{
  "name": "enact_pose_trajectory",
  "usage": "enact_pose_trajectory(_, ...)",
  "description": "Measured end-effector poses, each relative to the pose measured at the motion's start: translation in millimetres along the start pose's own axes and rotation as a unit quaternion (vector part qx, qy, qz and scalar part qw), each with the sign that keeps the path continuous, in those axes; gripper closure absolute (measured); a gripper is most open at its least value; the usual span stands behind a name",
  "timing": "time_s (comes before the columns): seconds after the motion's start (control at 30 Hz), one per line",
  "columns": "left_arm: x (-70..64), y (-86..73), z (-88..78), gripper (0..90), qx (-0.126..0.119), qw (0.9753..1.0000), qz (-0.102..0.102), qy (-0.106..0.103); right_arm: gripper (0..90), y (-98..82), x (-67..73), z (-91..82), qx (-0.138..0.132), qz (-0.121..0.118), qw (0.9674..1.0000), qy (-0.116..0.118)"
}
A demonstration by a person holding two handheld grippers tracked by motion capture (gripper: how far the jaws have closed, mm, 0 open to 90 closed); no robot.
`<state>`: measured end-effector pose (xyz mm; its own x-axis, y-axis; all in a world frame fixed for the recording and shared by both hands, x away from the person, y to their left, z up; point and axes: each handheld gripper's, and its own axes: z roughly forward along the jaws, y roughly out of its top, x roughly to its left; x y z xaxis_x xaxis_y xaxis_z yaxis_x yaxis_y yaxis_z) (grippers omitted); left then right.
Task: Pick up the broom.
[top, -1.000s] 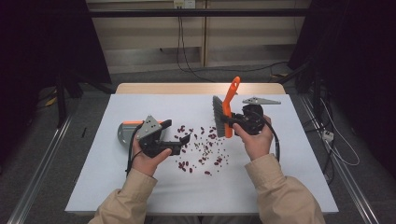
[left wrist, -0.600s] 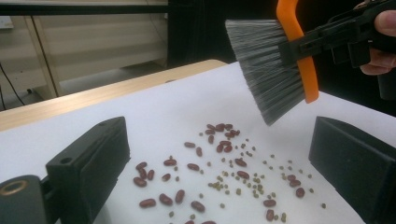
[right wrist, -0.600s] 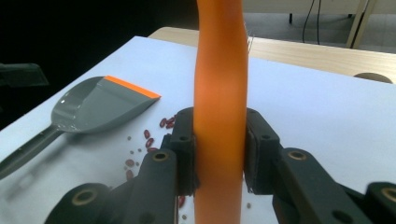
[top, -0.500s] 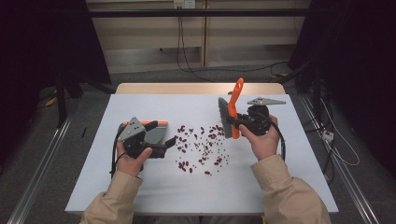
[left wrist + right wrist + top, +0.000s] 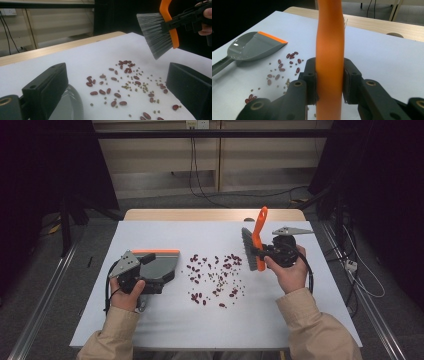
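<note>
A grey dustpan (image 5: 162, 265) with an orange lip lies flat on the white table sheet (image 5: 200, 325), left of a scatter of red beans (image 5: 215, 275) and small green peas. My left gripper (image 5: 152, 272) hovers over the pan's rear; its jaws have just been opening and stand wide, pressing on nothing. In the left gripper view the pan's rim (image 5: 67, 107) shows low beside the left jaw, the beans (image 5: 125, 82) ahead. My right gripper (image 5: 257, 252) is shut on the orange handle (image 5: 329, 37) of a brush (image 5: 247, 251), held upright right of the beans.
The table's wooden back edge (image 5: 210, 214) runs behind the sheet. Metal rails (image 5: 45, 305) flank the table on the floor, and cables (image 5: 350, 270) lie at the right. Shelving stands beyond the far side.
My left gripper has pulled back leftward from beside the beans to over the dustpan's rear. The right gripper has carried the brush a little to the right.
</note>
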<state>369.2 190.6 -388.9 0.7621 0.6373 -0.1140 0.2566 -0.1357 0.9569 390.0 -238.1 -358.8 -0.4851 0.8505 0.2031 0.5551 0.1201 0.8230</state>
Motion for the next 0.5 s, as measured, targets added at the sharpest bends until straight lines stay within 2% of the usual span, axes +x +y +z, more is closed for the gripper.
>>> enact_pose_trajectory(0.3, 8.8, -8.7, -7.7, 3.9, 0.007, 0.9999, -0.009, -0.001, 70.0, -10.3, -11.6, -1.9, 0.023, 0.013, 0.9996, -0.007)
enact_pose_trajectory(0.4, 12.3, -11.7, -9.2, 3.9, 0.015, 0.9999, -0.007, -0.001, 70.0, -12.2, -14.2, -2.1, 0.035, 0.007, 0.9992, -0.016)
enact_pose_trajectory(0.5, 14.1, -14.9, -9.8, 3.9, 0.018, 0.9998, -0.01, -0.001, 70.0, -13.2, -17.3, -3.5, 0.048, 0.012, 0.9987, -0.015)
